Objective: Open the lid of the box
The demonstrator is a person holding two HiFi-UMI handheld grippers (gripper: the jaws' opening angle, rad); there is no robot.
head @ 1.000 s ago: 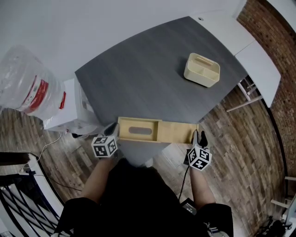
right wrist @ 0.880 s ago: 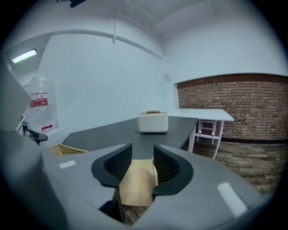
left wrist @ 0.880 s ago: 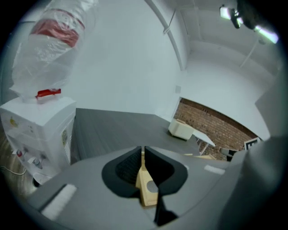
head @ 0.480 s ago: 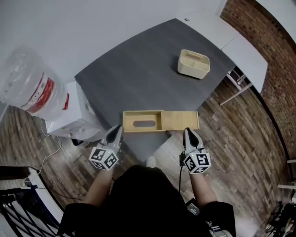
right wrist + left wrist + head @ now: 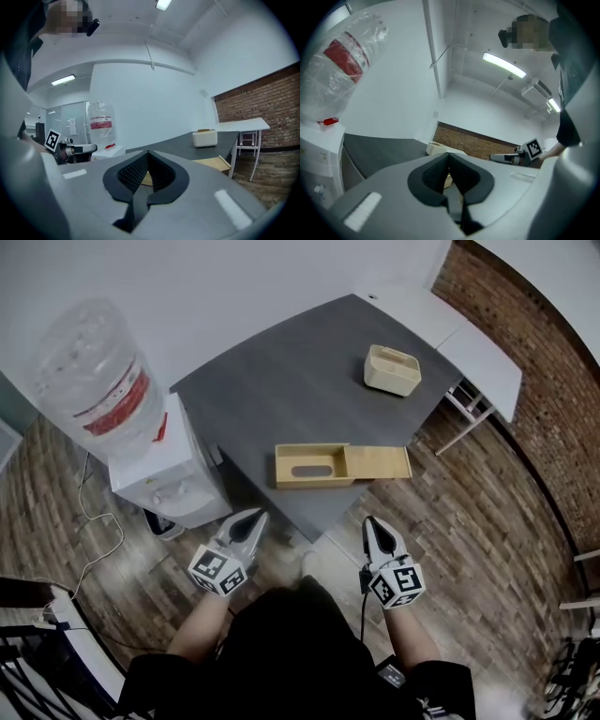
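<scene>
Two empty grippers, left gripper [image 5: 259,517] and right gripper [image 5: 369,523], jaws just clenched shut. At twelve o'clock, box [image 5: 312,467] on table [image 5: 281,381] edge, lid [image 5: 379,463] slid toward three. Seemingly finished; next, only resting.

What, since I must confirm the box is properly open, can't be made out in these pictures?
Box interior: head view, too small to read.
Box in both gripper views: only wood slivers show behind the left gripper and right gripper, both just closed shut and empty.
Container contents: too small in head view, side-on in right gripper view.
</scene>
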